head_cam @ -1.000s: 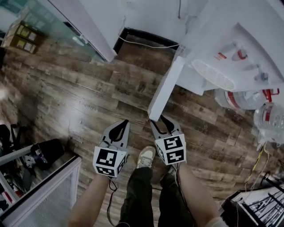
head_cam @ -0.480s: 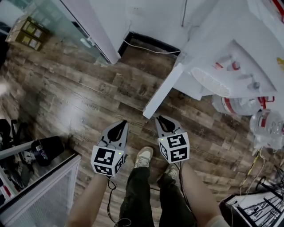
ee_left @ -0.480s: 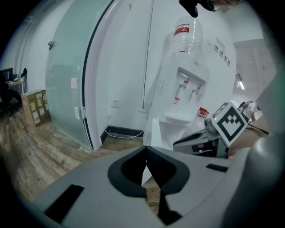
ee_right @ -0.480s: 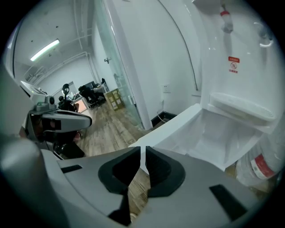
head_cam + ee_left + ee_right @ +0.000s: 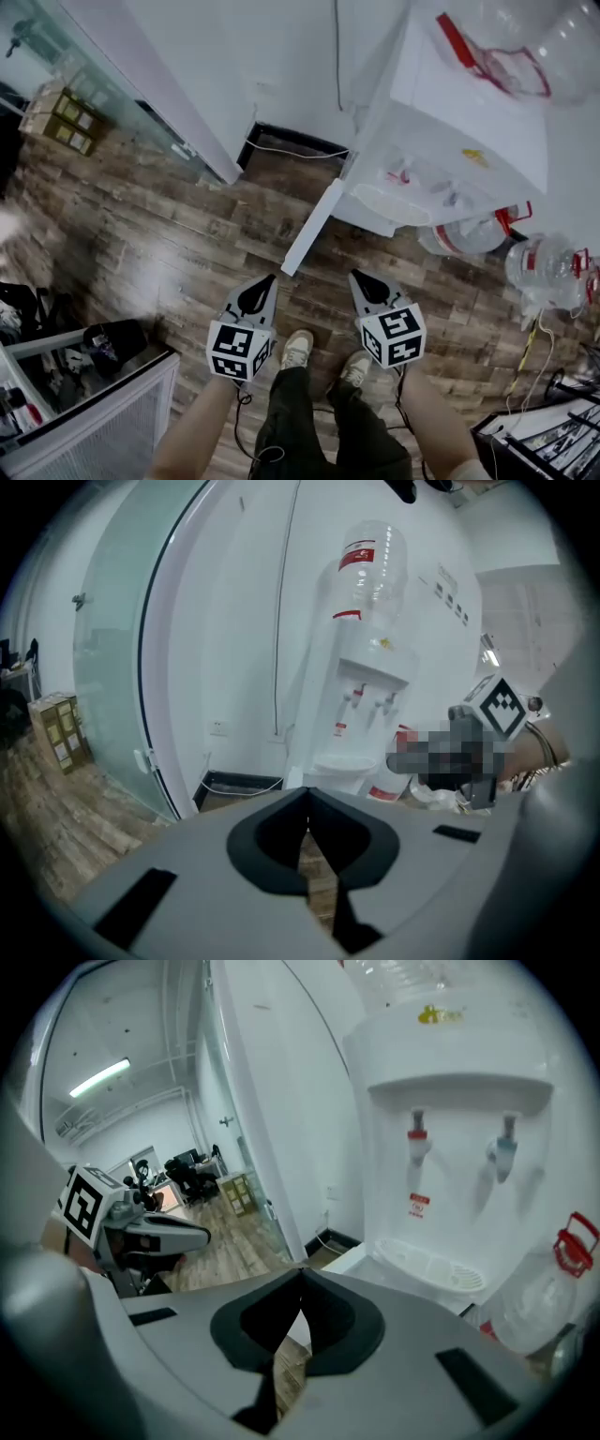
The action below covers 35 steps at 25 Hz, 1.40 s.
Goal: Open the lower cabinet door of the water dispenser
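Observation:
The white water dispenser (image 5: 459, 122) stands at the upper right of the head view. Its lower cabinet door (image 5: 314, 225) is swung open, its free edge pointing toward me. My left gripper (image 5: 265, 281) hovers just left of that edge, shut and empty. My right gripper (image 5: 359, 277) hovers just right of the edge and clear of the door. Its jaws have just been closing and now meet with nothing between them. The right gripper view looks at the dispenser (image 5: 459, 1119), its two taps and the door (image 5: 352, 1258) below. The left gripper view shows the dispenser (image 5: 370, 682) with its bottle (image 5: 372, 569) on top.
Water jugs (image 5: 548, 267) lie on the wooden floor right of the dispenser. A glass partition (image 5: 103, 103) and cardboard boxes (image 5: 61, 122) are at the far left. A cable (image 5: 291, 152) runs along the wall. A white frame (image 5: 94, 412) stands at the lower left. My shoes (image 5: 298, 349) are below the grippers.
The right gripper was open at the door's free edge; it has drawn back from it and shut. Both grippers have risen. The door now stands further out from the cabinet.

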Tool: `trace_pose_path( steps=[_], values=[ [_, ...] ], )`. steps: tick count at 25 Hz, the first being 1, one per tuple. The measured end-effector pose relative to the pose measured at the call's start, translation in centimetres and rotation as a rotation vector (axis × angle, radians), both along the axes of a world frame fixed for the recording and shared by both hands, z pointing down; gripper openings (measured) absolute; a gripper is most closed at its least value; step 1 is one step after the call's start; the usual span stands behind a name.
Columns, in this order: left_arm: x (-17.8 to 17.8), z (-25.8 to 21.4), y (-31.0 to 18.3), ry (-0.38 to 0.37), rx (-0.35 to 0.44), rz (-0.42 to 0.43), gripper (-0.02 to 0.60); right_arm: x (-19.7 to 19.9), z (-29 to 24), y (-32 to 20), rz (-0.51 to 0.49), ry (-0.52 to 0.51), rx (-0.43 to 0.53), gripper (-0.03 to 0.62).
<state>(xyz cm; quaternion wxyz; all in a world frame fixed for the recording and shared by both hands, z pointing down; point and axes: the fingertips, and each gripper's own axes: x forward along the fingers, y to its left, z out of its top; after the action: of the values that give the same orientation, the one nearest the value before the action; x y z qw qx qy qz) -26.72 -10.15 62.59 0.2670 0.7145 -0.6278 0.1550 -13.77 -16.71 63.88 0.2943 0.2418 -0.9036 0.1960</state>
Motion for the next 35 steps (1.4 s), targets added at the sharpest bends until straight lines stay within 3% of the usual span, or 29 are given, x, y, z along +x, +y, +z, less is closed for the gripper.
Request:
trace_pose_path(
  steps=[8, 16, 22, 29, 35],
  values=[
    [4.4, -12.1, -2.9, -0.022, 0.087, 0.079, 0.006, 4.2, -15.4, -1.9, 0.016, -0.06, 0.145, 0.006],
    [6.9, -26.1, -4.3, -0.17, 0.205, 0.16, 0.006, 9.6, -29.2, -1.4, 0.054, -0.156, 0.202, 0.006],
    [10.7, -36.1, -4.0, -0.194, 0.317, 0.229, 0.006, 13.6, -39.7, -1.0, 0.134, -0.259, 0.283, 0.006],
    [15.1, -46.0, -3.9, -0.177, 0.426, 0.277, 0.006, 17.6, -50.9, 0.7, 0.142, -0.244, 0.483, 0.006],
    [17.5, -53.0, -3.7, -0.189, 0.51, 0.295, 0.006, 21.1, -58.0, 2.8, 0.18, -0.276, 0.565, 0.006]
  ],
)
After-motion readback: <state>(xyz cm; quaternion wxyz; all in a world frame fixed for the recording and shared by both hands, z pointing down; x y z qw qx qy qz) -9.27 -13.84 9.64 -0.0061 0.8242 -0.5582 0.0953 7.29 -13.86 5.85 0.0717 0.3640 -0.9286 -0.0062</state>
